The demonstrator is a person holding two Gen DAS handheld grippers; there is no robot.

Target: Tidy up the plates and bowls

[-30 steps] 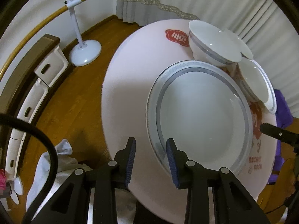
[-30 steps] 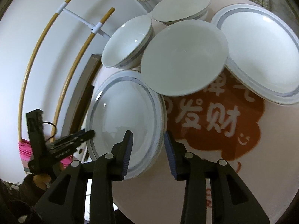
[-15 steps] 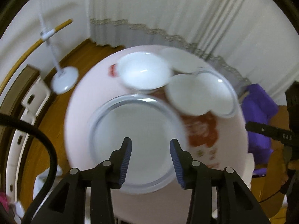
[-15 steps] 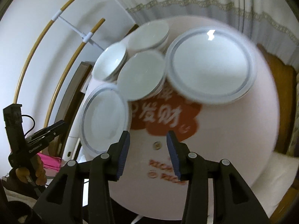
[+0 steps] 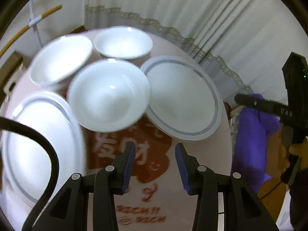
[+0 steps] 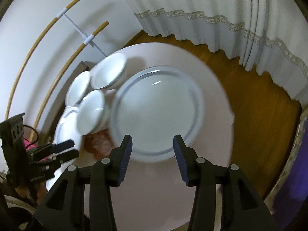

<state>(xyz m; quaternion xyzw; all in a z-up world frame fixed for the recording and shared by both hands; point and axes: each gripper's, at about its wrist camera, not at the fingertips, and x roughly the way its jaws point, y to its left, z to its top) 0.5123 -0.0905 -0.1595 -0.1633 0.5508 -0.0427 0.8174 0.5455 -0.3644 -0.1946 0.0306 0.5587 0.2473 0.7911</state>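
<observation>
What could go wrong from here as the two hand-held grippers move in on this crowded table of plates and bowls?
1. The middle bowl overlaps the rim of the right plate; lifting that plate could tip the bowl.
2. The left plate sits near the table edge, so a nudge might push it off.
3. The right hand-held gripper, its jaws opening with nothing between them, hovers over the plate; coming down fast could chip it.

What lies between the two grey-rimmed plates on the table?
In the left wrist view, the nearest bowl sits between the left plate and the right plate, above the tablecloth's red print.
</observation>
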